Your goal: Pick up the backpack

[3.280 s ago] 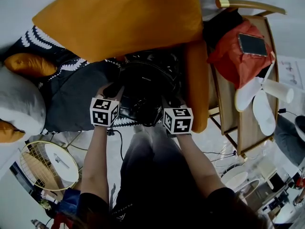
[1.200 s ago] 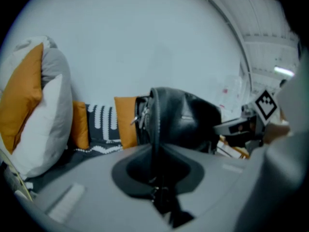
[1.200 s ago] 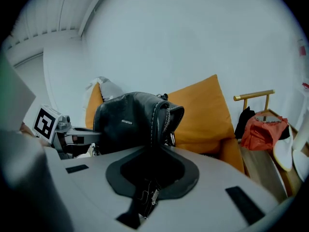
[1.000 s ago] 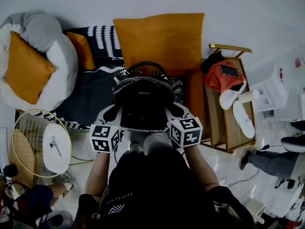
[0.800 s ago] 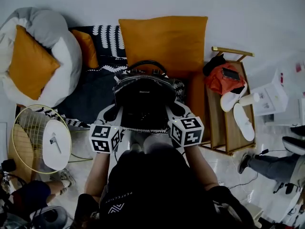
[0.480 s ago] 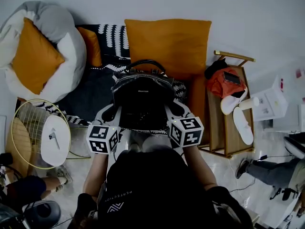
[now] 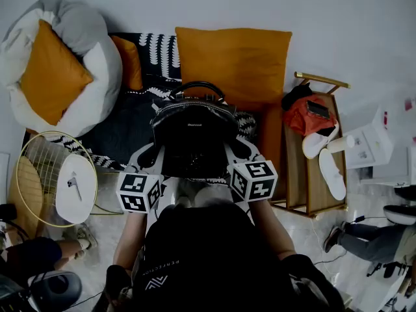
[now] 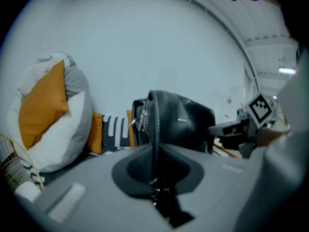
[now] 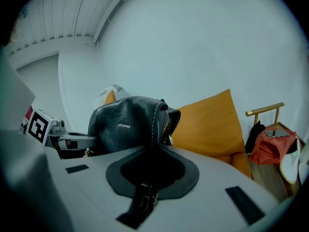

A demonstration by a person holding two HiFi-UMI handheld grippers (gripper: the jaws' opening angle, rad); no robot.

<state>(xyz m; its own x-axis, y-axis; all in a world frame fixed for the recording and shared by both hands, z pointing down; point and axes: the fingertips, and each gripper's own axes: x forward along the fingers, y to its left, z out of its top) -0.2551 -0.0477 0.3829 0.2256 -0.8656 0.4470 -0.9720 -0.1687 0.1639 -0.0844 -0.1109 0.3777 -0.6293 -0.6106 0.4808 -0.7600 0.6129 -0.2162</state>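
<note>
The black leather backpack (image 7: 193,138) hangs upright in front of me, held between both grippers above the dark patterned blanket (image 7: 123,125). My left gripper (image 7: 151,153) is shut on the bag's left side edge, a thin black strip that runs between its jaws (image 8: 155,151). At the bag's right side seam my right gripper (image 7: 235,149) is shut too, and the seam runs into its jaws (image 9: 153,151). The bag's body fills the middle of the left gripper view (image 8: 186,122) and of the right gripper view (image 9: 126,124). Its top handle (image 7: 198,86) arches at the far side.
A big orange cushion (image 7: 234,60) leans on the wall behind the bag. A grey beanbag with an orange pillow (image 7: 62,77) lies at the left. A round wire side table (image 7: 55,184) stands at the lower left. A wooden rack (image 7: 318,148) with a red cloth and slippers is at the right.
Since the oldest frame the view has pulled back from the sofa and the backpack has come up off the blanket in both grippers. Over the last second it rose slightly.
</note>
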